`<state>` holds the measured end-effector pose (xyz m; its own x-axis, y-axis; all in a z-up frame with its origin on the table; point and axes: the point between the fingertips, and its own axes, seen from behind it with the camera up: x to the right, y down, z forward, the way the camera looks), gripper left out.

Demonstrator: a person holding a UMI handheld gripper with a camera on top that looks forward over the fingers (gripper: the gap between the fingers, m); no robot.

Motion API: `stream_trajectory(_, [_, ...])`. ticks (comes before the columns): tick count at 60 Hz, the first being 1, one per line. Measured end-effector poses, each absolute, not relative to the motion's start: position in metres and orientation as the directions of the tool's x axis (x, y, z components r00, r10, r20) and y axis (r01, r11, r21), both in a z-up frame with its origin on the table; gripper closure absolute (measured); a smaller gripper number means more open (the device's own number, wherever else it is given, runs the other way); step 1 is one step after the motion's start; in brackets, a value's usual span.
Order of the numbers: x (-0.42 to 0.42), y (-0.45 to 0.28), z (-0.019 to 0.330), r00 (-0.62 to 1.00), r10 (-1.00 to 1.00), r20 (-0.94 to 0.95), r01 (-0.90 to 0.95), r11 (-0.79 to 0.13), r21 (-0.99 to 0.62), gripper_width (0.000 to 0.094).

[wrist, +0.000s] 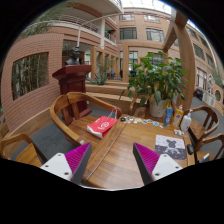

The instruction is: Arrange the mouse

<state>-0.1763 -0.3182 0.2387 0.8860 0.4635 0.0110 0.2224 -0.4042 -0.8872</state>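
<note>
Gripper (pixel 112 160) held above the near edge of the bench (pixel 120 150), fingers spread wide, nothing between them. Pink pads (pixel 78 158) face inward on both sides. Bare wood shows in the gap.

Left to right:
- Wooden chair (pixel 45 135) with a dark seat, pulled up at the bench's left side, beside the left finger.
- Red flat item with white print (pixel 101 126) lying on the bench, beyond the left finger. Could be a mouse mat or a packet; cannot tell which.
- Small scattered bits (pixel 132 120) further back on the bench, too small to identify.
- Potted plant (pixel 155 80), large and leafy, at the far side of the bench.
- Printed sheet or magazine (pixel 171 146) lying flat, just beyond the right finger.
- Bottle, pale, (pixel 186 122) standing near the right end.
- Second chair (pixel 205 125) at the right.

Brick building with windows behind; outdoor courtyard setting.

Mouse: not identifiable anywhere on the bench. If present, it is hidden or too small to tell among the clutter.

Progress, as judged: task looks barely begun. Nothing gripped, no mouse located, no obvious arranged position reached. Remaining: find the mouse, close on it, set it in place, possibly on or by the red item.
</note>
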Motion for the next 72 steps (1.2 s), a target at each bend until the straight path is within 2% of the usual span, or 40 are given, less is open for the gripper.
stream_trajectory(6, [-0.166, -0.32, 0.224, 0.895, 0.445, -0.006, 0.212, -0.439, -0.873, 0.0082])
stream_trajectory(18, [-0.092, -0.298, 0.157, 0.922, 0.385, -0.034, 0.191, -0.53, -0.826, 0.0085])
stream_trajectory(29, [0.006, -0.275, 0.087, 0.962, 0.271, -0.014, 0.164, -0.622, -0.766, 0.0084])
stream_trajectory(36, [0.085, -0.247, 0.058, 0.986, 0.165, 0.017, 0.121, -0.649, -0.751, 0.0083])
stream_trajectory(52, [0.242, -0.144, 0.045, 0.998, -0.044, 0.05, 0.014, -0.596, -0.803, 0.0084])
stream_trajectory(59, [0.272, -0.091, 0.046, 0.997, -0.058, 0.049, 0.007, -0.566, -0.824, 0.0085])
stream_trajectory(67, [0.291, -0.038, 0.027, 0.996, -0.071, 0.052, 0.002, -0.575, -0.818, 0.0098])
stream_trajectory(72, [0.296, -0.016, 0.014, 0.996, -0.078, 0.041, -0.012, -0.589, -0.808, 0.0137])
